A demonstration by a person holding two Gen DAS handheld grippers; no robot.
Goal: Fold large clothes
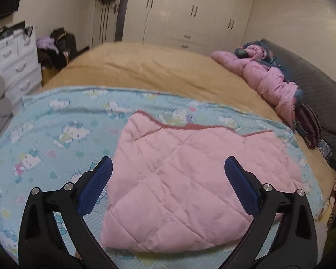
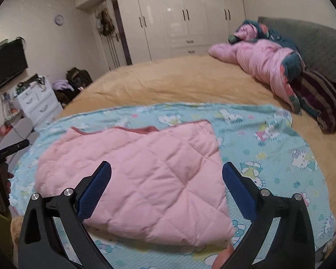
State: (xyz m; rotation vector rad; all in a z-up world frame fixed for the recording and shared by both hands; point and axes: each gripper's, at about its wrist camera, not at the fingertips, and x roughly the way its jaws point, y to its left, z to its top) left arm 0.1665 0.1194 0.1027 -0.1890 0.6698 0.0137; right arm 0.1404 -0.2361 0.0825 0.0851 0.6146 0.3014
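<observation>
while blurred, only right view shows television [image 2: 5, 65].

Bedroom with glossy cream wardrobes [image 2: 181, 18] along the back wall, white drawer unit [image 2: 39, 104], wall-mounted TV [image 2: 5, 67], grey padded headboard [image 2: 313, 42].

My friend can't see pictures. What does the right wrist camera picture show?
A folded pink quilted garment lies on a blue cartoon-cat sheet spread over a tan bed. The right gripper hovers above it, open and empty. White wardrobes stand behind.
</observation>
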